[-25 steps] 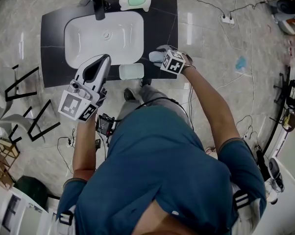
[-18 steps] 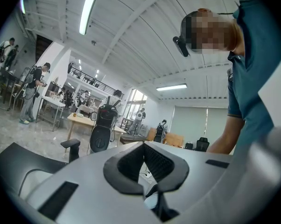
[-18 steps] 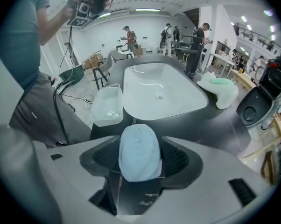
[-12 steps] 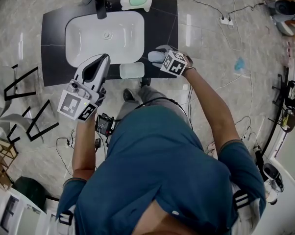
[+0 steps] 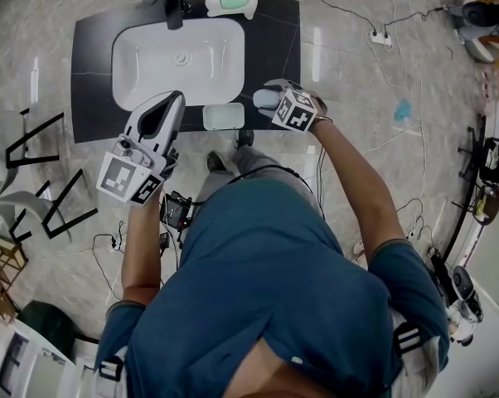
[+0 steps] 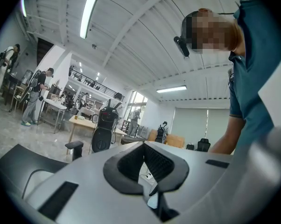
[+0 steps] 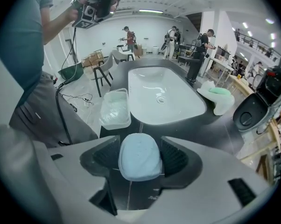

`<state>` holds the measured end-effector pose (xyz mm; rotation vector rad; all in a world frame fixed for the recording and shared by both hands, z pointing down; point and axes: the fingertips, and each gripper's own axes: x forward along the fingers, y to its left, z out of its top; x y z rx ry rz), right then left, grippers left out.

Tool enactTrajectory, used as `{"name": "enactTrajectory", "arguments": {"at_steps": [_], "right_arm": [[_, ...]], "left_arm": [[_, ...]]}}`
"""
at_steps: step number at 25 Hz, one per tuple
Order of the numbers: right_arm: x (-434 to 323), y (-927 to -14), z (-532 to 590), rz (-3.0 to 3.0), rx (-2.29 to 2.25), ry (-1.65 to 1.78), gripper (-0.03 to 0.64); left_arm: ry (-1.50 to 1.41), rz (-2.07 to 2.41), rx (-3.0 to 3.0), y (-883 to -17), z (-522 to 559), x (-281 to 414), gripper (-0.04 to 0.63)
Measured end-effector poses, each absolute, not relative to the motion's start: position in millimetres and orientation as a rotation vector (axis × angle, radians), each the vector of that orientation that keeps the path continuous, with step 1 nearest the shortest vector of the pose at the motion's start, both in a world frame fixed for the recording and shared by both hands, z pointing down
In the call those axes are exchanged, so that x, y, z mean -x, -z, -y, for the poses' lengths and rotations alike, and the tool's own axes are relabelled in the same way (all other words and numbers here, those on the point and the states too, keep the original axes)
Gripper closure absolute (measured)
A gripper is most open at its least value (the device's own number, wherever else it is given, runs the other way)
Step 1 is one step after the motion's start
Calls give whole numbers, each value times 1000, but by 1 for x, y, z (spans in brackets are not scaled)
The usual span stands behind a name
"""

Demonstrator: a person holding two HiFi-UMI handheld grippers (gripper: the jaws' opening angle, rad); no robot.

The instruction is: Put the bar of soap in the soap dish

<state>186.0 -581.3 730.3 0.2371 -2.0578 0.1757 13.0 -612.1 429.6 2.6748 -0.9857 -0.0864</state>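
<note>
The pale blue soap (image 7: 139, 154) is clamped between the jaws of the right tool (image 5: 264, 99), which is held over the front edge of the dark counter (image 5: 270, 40), just right of centre in the head view. It is beside the clear dish (image 5: 223, 117), but not in it, and the dish is set below the sink (image 5: 179, 60). The left tool (image 5: 175, 102) is seen at centre left, its jaws closed together on nothing.
</note>
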Motion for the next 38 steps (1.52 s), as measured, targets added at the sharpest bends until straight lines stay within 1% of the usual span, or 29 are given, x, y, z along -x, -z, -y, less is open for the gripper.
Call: {"name": "enactTrajectory", "arguments": {"at_steps": [15, 31, 38], "right_arm": [[-207, -777, 555, 1946, -165, -216, 345], [-201, -788, 552, 1836, -54, -127, 335], [-198, -781, 544, 1867, -68, -98, 342]], "left_arm": [[70, 994, -2677, -430, 596, -19, 592], [77, 1019, -2666, -430, 592, -17, 592], [85, 1029, -2674, -425, 590, -13, 592]]}}
